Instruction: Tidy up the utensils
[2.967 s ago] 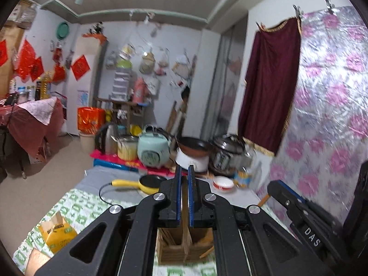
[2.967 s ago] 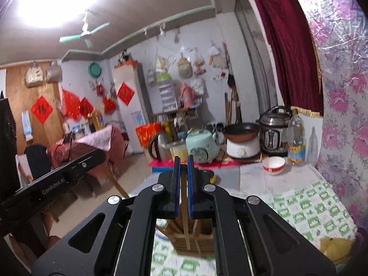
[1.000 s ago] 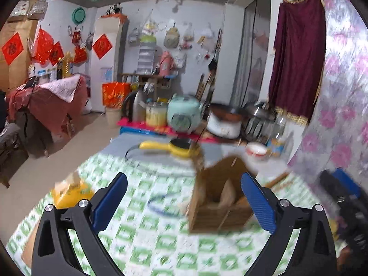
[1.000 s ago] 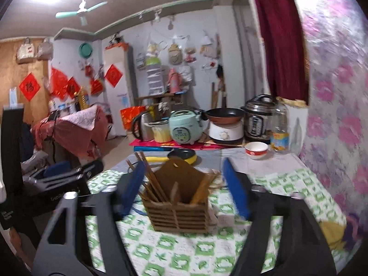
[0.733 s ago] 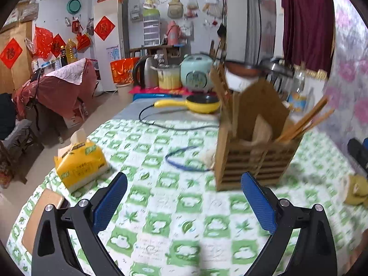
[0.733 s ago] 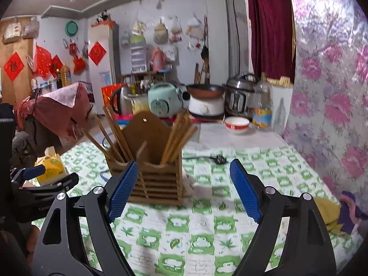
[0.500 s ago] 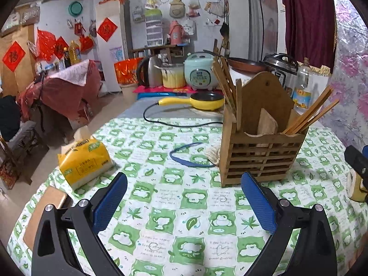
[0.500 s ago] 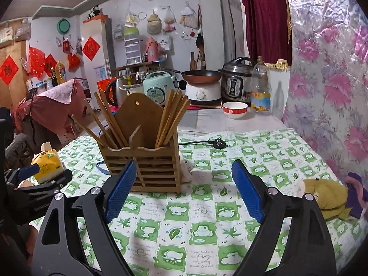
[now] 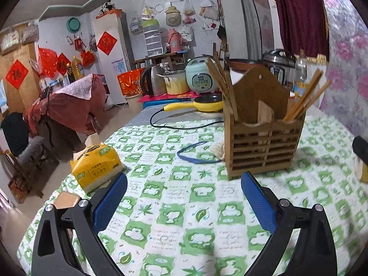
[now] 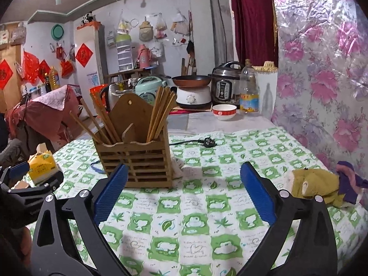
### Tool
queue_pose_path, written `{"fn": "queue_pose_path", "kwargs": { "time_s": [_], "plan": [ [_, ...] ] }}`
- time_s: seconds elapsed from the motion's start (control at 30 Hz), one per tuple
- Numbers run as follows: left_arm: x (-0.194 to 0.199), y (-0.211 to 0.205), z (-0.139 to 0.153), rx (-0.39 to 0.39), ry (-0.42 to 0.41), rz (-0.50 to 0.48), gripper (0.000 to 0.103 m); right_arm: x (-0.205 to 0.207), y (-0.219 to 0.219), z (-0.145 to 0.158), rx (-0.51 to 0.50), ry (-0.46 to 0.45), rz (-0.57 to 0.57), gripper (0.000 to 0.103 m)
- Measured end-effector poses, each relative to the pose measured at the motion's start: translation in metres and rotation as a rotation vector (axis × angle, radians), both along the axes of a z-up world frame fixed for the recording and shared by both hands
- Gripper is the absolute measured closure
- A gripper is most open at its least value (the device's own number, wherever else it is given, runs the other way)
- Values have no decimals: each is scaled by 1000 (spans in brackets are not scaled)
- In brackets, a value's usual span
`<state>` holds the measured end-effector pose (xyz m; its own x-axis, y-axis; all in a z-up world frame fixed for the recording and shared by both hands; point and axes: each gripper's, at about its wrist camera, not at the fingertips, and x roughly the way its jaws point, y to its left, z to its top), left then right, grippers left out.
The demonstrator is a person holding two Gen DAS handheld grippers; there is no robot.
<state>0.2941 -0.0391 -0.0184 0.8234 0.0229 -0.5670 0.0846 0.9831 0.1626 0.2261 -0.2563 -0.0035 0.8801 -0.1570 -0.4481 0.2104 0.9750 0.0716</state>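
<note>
L gripper (image 9: 184, 204): jaws wide, empty; rack (image 9: 262, 138) ahead, off to its right.
Rack: upright on cloth (image 10: 207, 207), chopsticks (image 10: 161, 112) stand tilted in it.
R gripper (image 10: 182, 197): opening wide, empty; rack ahead-left, seems nearer.

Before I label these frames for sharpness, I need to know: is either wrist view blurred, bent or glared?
Left wrist view: the wooden chopstick holder and tablecloth read sharp, only the far right edge smears; fisheye bends the walls. Right wrist view: sharp too, the holder casts a soft shadow, and the foil floral wall covering shows crinkled sheen, not blown out.
</note>
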Motion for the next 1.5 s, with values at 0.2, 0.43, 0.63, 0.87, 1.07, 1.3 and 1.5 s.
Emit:
{"fn": "queue_pose_path", "kwargs": {
  "time_s": [0.2,0.43,0.63,0.87,1.07,1.3,1.5],
  "plan": [
    [-2,3,-2,-22,0,2,6,7,3,-5,-13,41,10,6],
    [-8,8,6,-52,-16,-3,6,1,-1,-1,24,37,6,6],
    [-12,5,12,-50,-37,-21,6,-1,8,0,-8,40,21,6],
    [-12,6,13,-57,-31,-23,6,2,14,-4,-40,68,36,6],
    [-13,6,14,-53,-38,-24,6,2,13,-4,-30,73,35,6],
    [-13,6,14,-52,-38,-24,6,3,10,-3,-22,70,33,6],
    [-13,5,14,-48,-41,-25,6,1,10,-3,-17,65,32,6]
  ]
}}
